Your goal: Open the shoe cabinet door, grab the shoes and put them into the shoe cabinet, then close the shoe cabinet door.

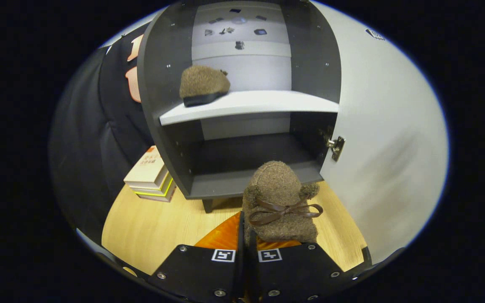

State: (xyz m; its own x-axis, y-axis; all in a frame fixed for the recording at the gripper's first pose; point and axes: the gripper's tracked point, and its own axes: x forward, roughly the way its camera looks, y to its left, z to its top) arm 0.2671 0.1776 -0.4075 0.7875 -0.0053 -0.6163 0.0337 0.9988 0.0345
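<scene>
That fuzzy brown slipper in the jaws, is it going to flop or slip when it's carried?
The slipper looks soft and fleecy, so probably light and rather floppy. The jaws pinch only its near edge, so it may sag or swing. Its fuzzy surface likely resists slipping.

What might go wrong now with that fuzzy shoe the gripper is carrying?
1. The gripper seems to pinch only the edge of the fuzzy shoe, so it might slip and drop onto the table.
2. The shoe hangs just before the cabinet's bottom edge; going straight in, it might bump it.
3. The open door stands close on the right; a sideways swing might knock it.
</scene>
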